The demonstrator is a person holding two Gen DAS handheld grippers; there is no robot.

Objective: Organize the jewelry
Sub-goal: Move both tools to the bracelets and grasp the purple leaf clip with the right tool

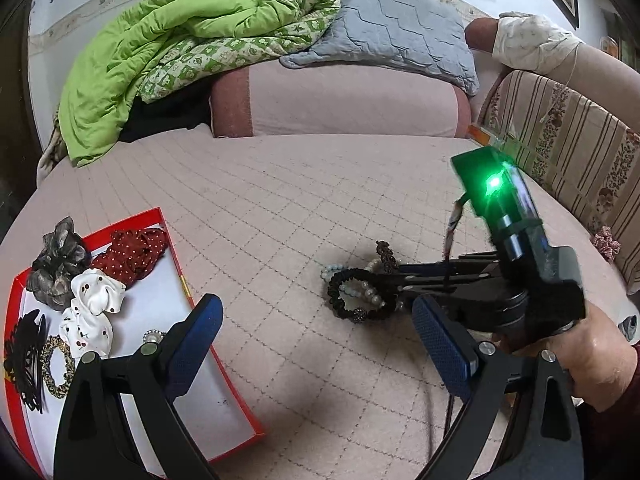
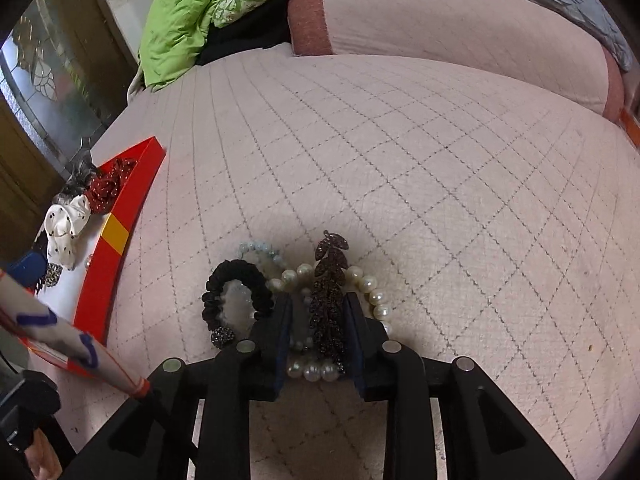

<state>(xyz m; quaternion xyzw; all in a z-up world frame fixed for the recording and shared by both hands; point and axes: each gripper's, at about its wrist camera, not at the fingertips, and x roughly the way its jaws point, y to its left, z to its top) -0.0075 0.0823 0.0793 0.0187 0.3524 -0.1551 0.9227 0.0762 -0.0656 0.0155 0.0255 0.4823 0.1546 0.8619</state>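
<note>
A pile of jewelry lies on the pink quilted bed: a black scrunchie (image 2: 236, 296) with a dark bead, a pearl bracelet (image 2: 370, 286), pale blue beads (image 2: 260, 249) and a dark leaf-shaped hair clip (image 2: 329, 300). My right gripper (image 2: 318, 316) is down on the pile, its fingers partly closed on either side of the leaf clip and not touching it. The pile also shows in the left wrist view (image 1: 360, 292), with the right gripper (image 1: 404, 280) on it. My left gripper (image 1: 316, 344) is open and empty above the bed, beside the red box (image 1: 240, 412).
The red box holds a red dotted scrunchie (image 1: 134, 254), a grey one (image 1: 58, 266), a white cherry one (image 1: 94, 312), a gold hair tie (image 1: 58, 366) and a black claw clip (image 1: 24, 364). A green quilt (image 1: 160, 44), pillows and a striped headboard (image 1: 580, 152) are behind.
</note>
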